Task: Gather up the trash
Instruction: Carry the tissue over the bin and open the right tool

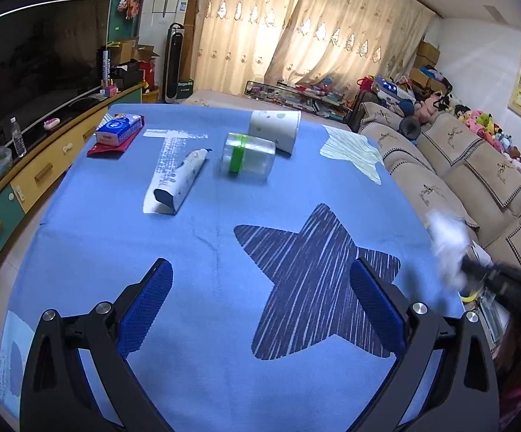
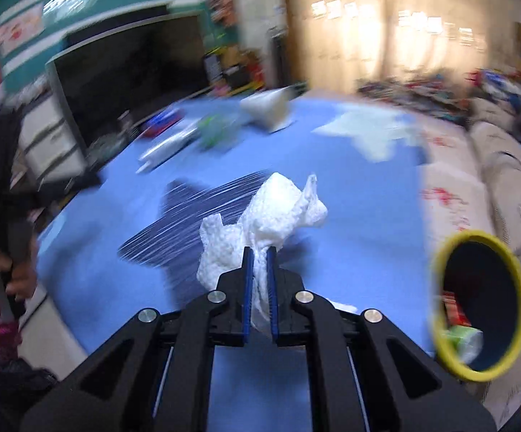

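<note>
Yellow-rimmed bin [image 2: 476, 306] (right wrist only)

The plastic jar [image 1: 248, 158] lies on its side near the middle of the desk [image 1: 206, 324]. Left of the jar lies a tube [image 1: 179, 180], and farther left a tissue pack [image 1: 118, 130]. Just behind the jar lies a paper roll [image 1: 275, 127]. Well right of the jar stands a sofa [image 1: 458, 165].

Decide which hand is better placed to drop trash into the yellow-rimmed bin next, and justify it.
Right. The right gripper is already shut on the crumpled white tissue, with the yellow-rimmed bin just to its right. The left gripper is open and empty above the blue tablecloth.
</note>
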